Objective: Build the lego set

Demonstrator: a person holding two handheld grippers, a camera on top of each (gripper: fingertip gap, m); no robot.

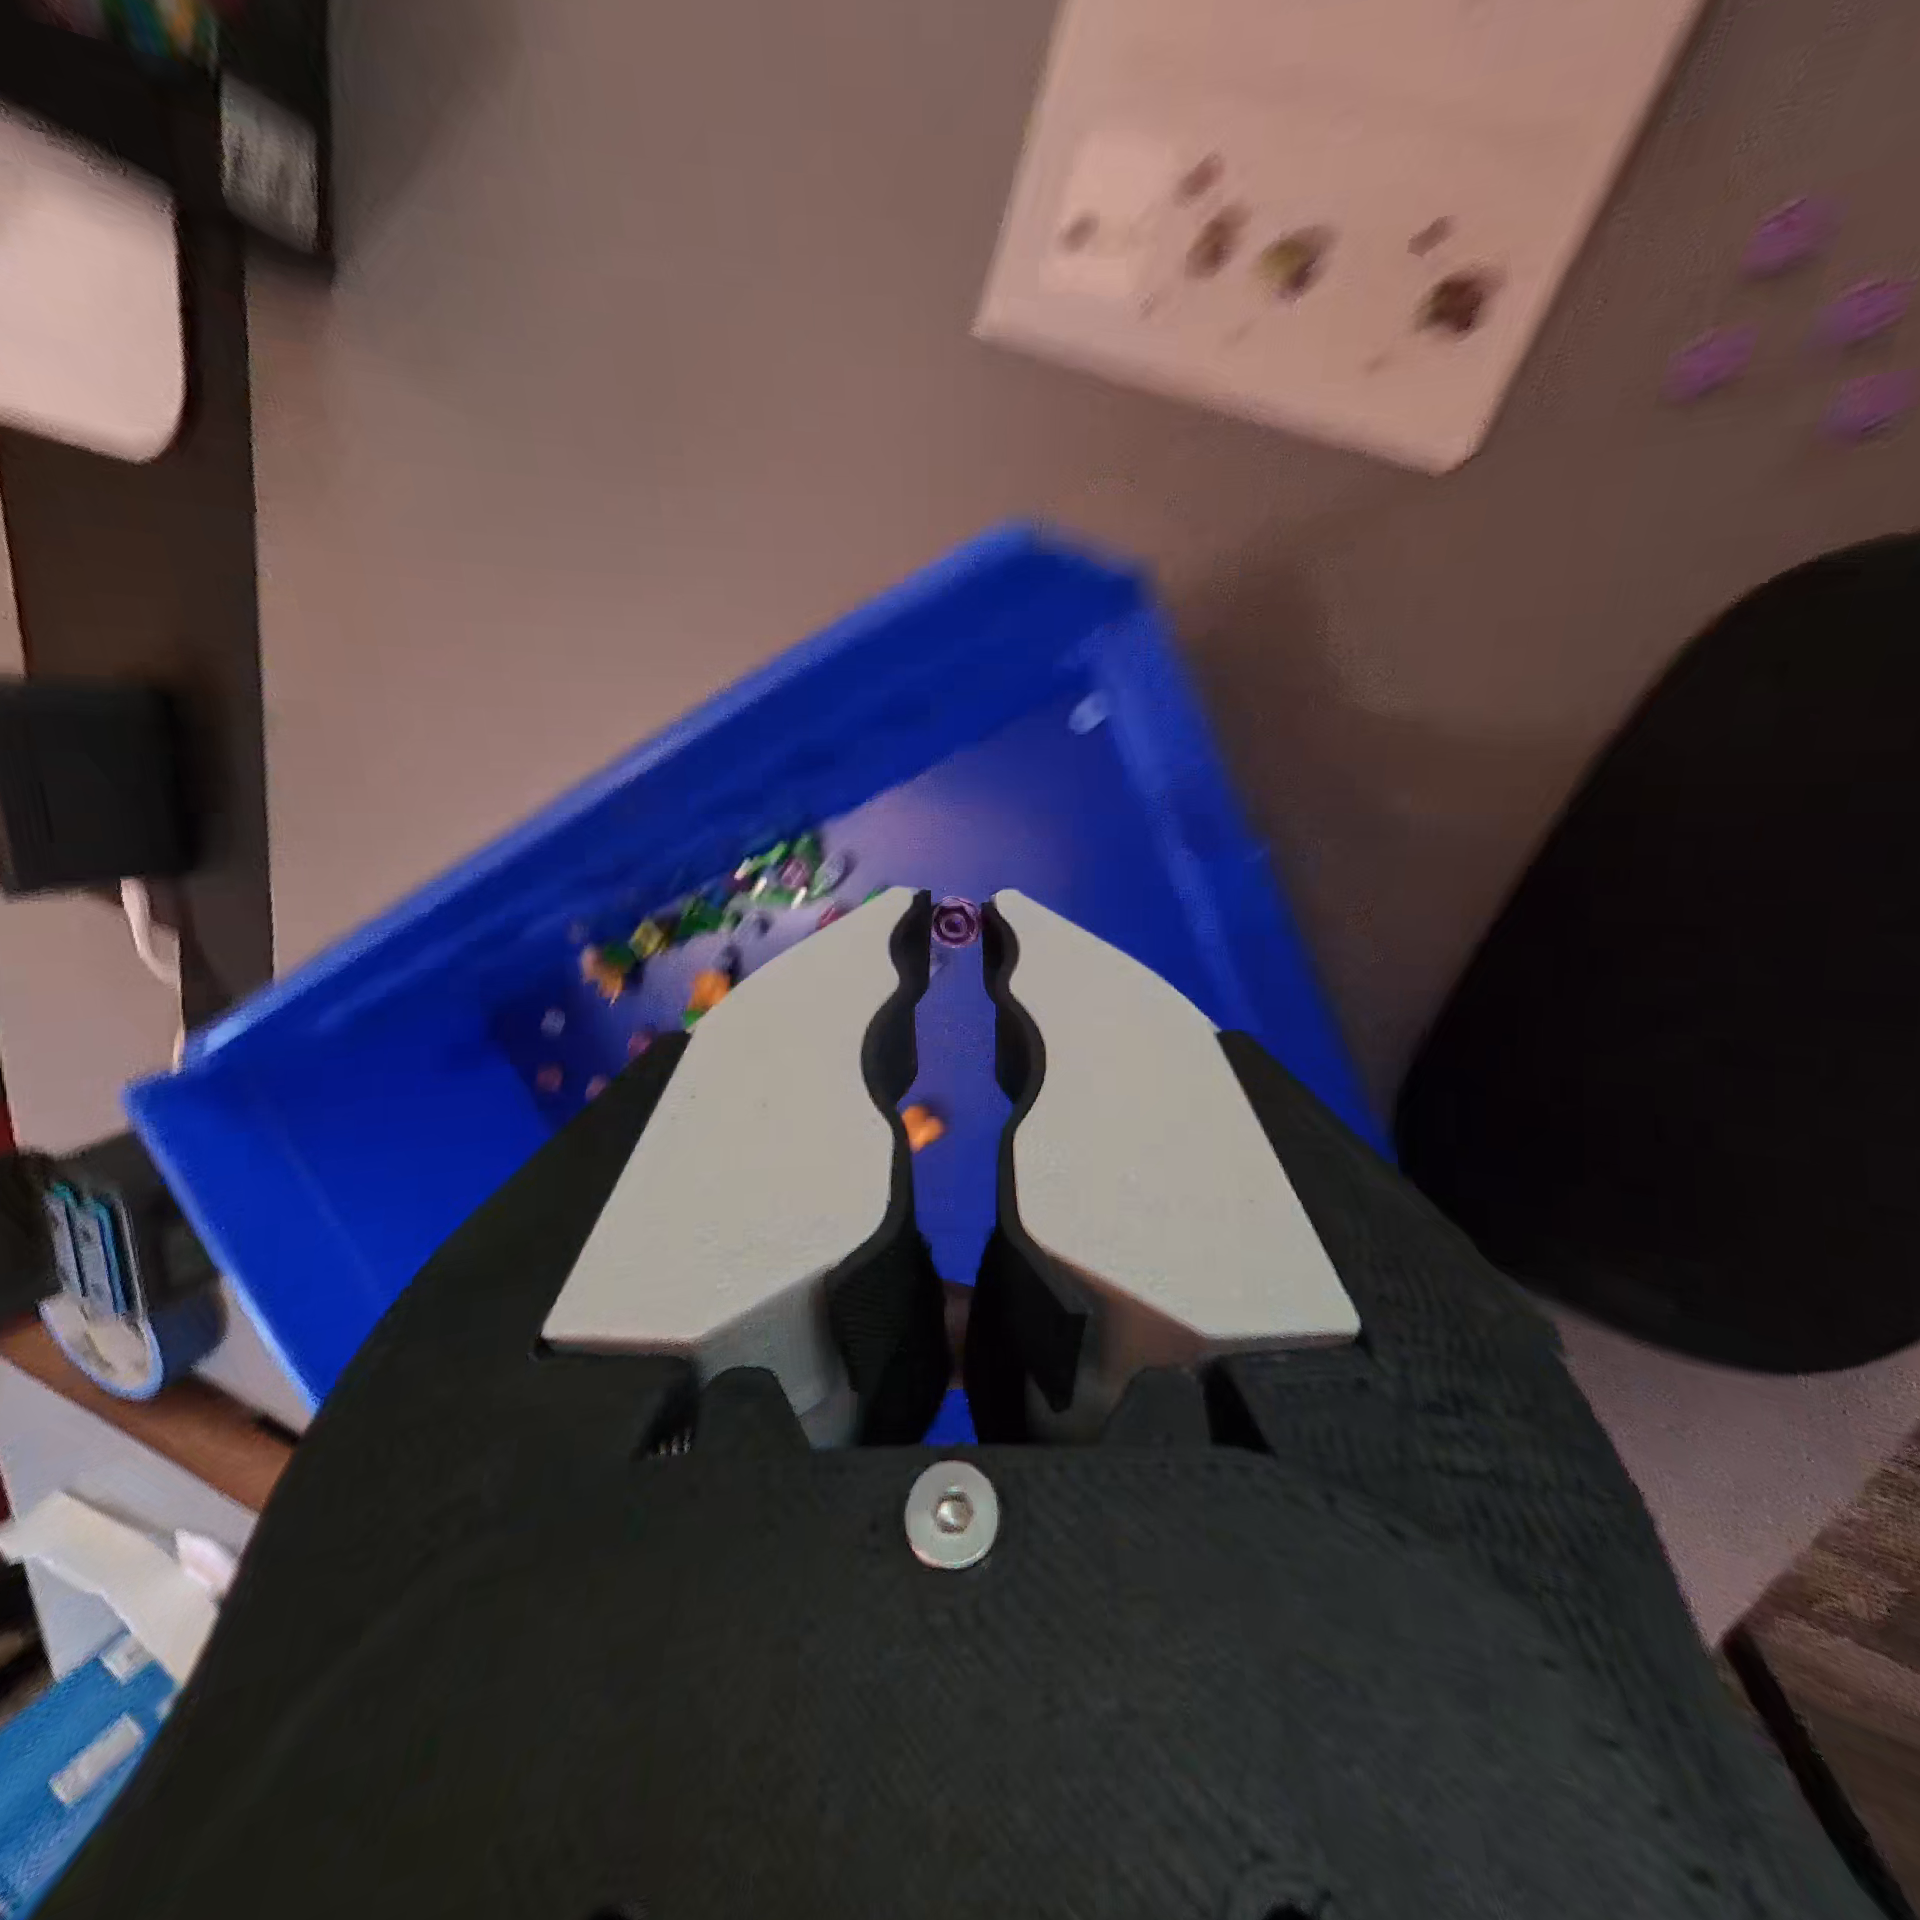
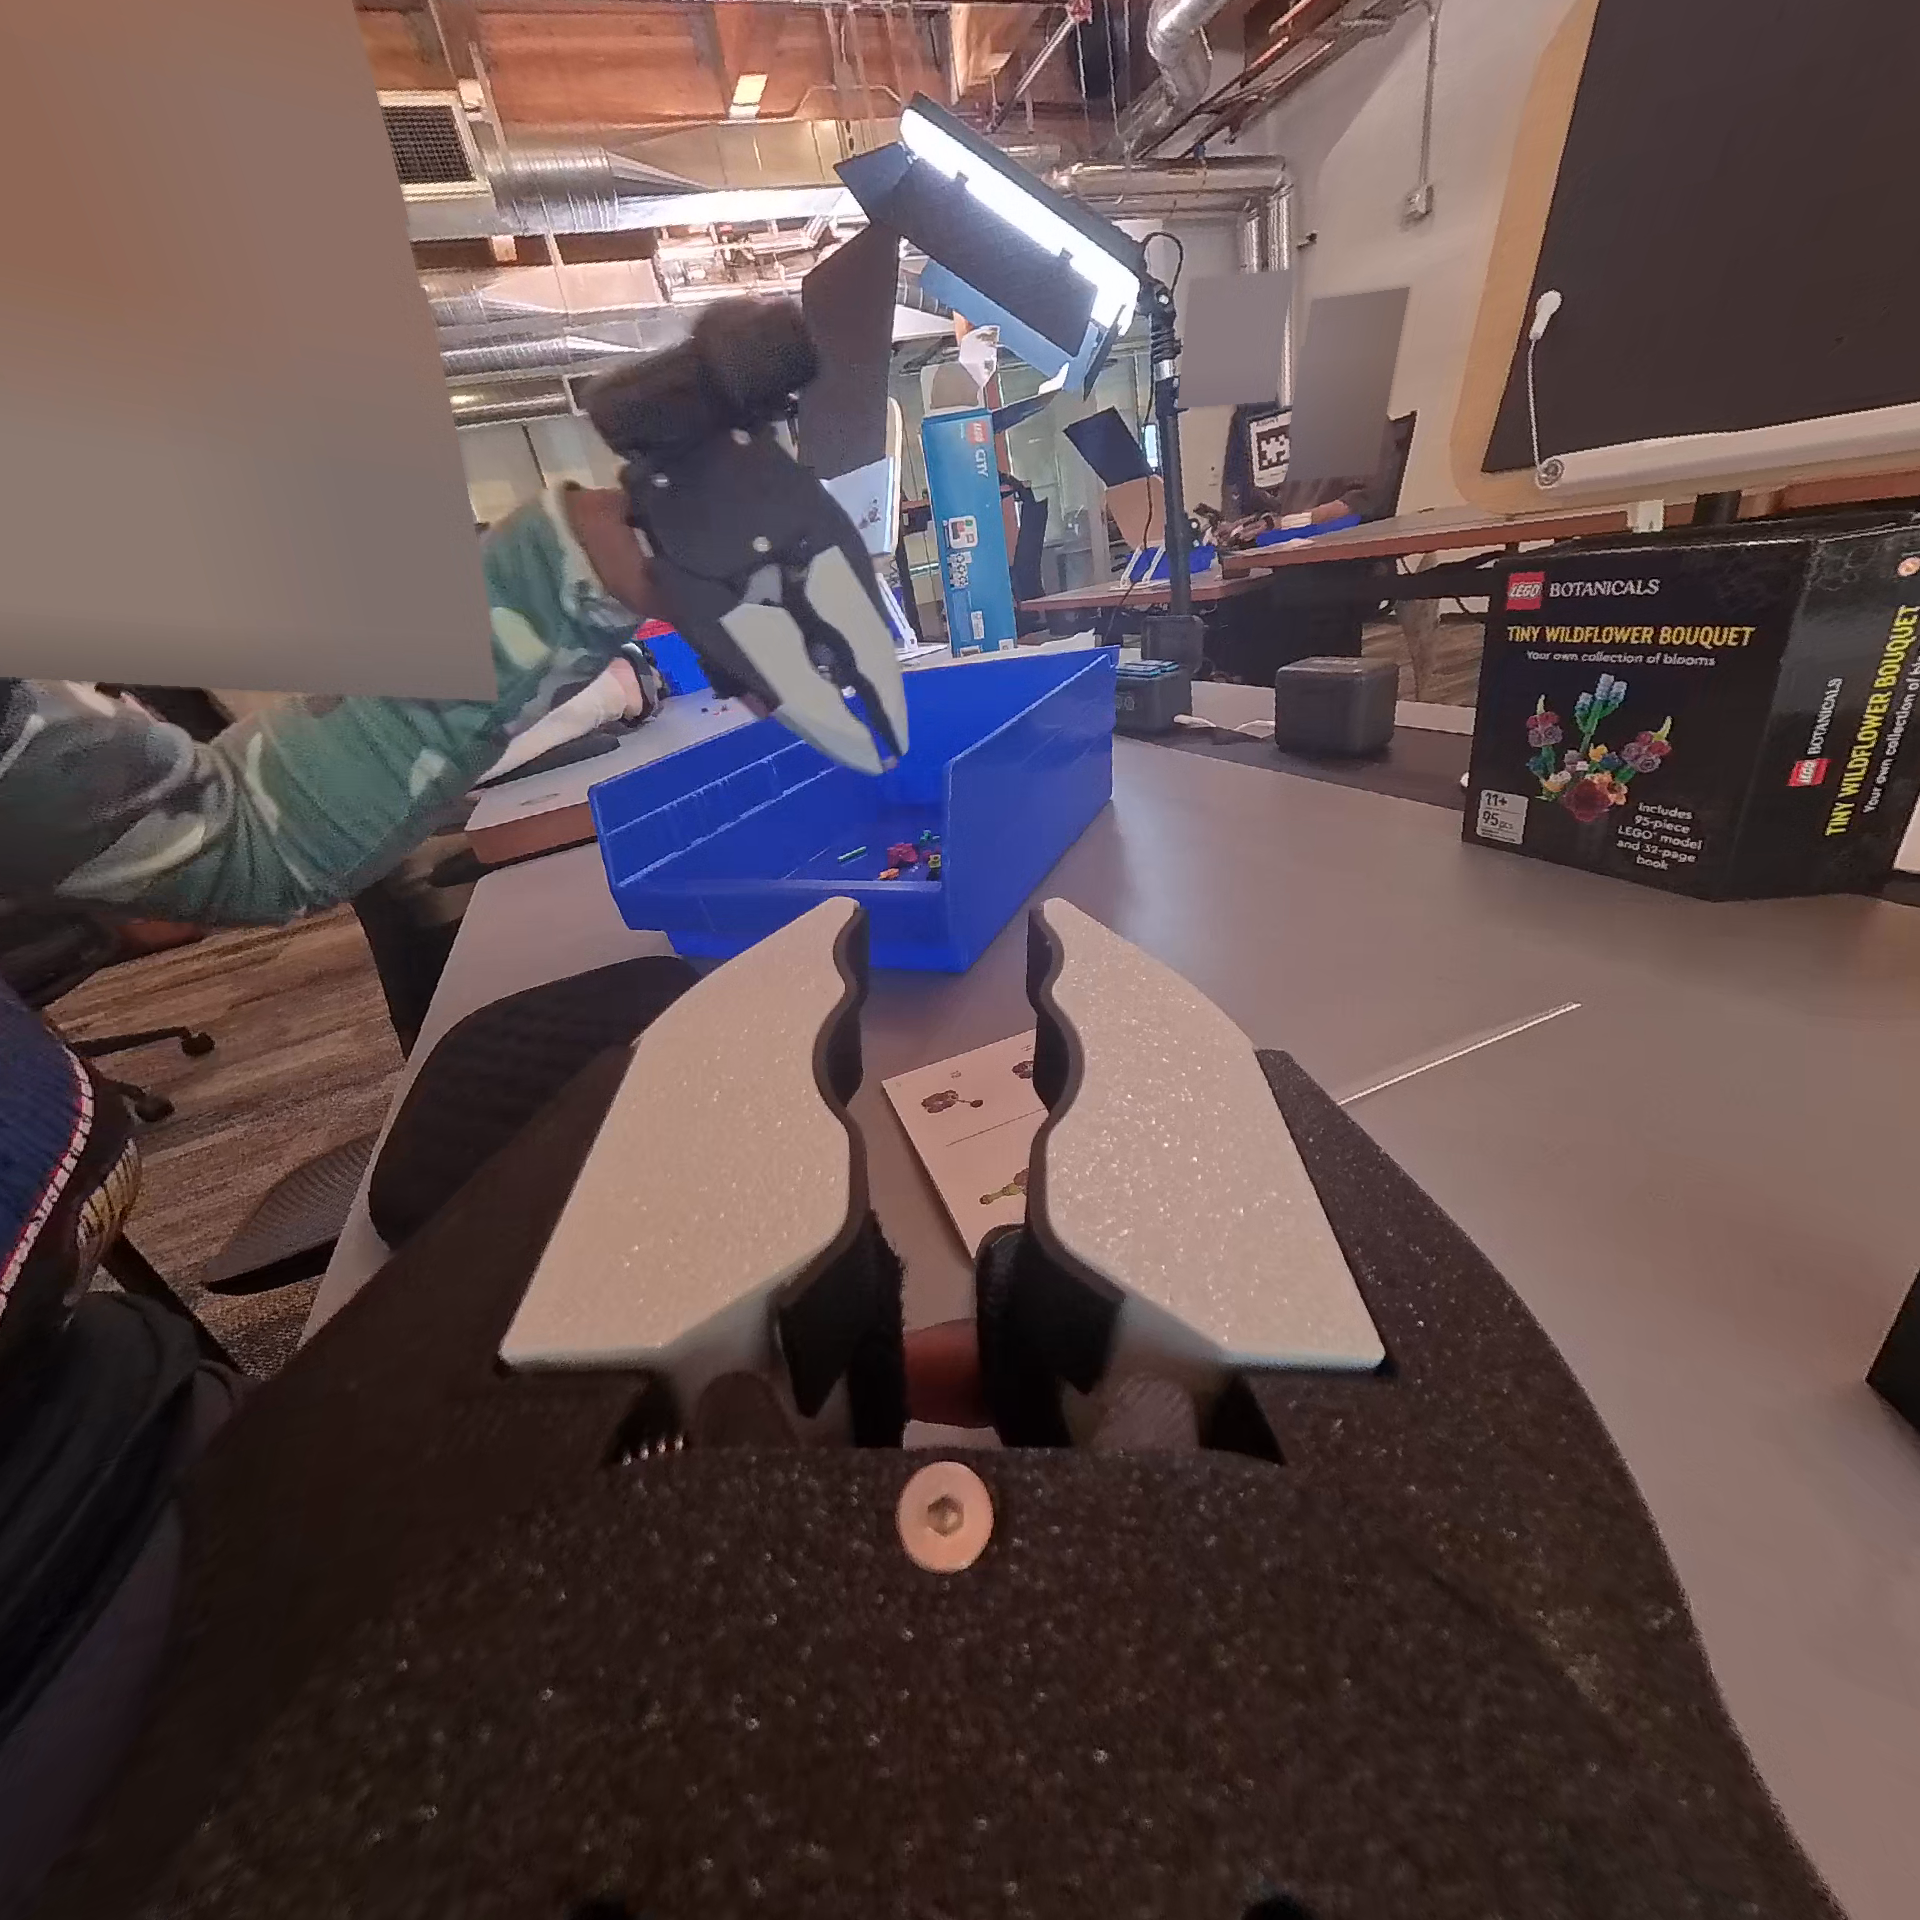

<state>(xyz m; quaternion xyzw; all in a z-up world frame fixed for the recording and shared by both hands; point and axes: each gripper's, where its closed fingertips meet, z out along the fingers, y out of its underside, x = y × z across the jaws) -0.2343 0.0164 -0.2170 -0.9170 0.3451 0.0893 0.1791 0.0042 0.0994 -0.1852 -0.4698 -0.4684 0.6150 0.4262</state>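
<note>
My left gripper [image 1: 954, 920] is shut on a small round purple lego piece [image 1: 954, 923] at its tips, held above the blue bin [image 1: 1174, 748]. Several small coloured pieces [image 1: 707, 925] lie on the bin floor. In the right wrist view the left gripper [image 2: 888, 758] hangs over the blue bin [image 2: 1029, 790], tips pointing down. My right gripper [image 2: 943, 935] is open and empty, low over the grey table, with the instruction sheet [image 2: 961, 1132] below its fingers.
Several purple pieces [image 1: 1829, 312] lie on the table beside the instruction sheet [image 1: 1320, 218]. A black chair back [image 1: 1683, 956] is at the right. A black lego set box [image 2: 1683, 717] stands on the table at the right. A person's sleeve [image 2: 260, 790] reaches in from the left. The gap from one gripper's tips to the other's is roughly 25 centimeters.
</note>
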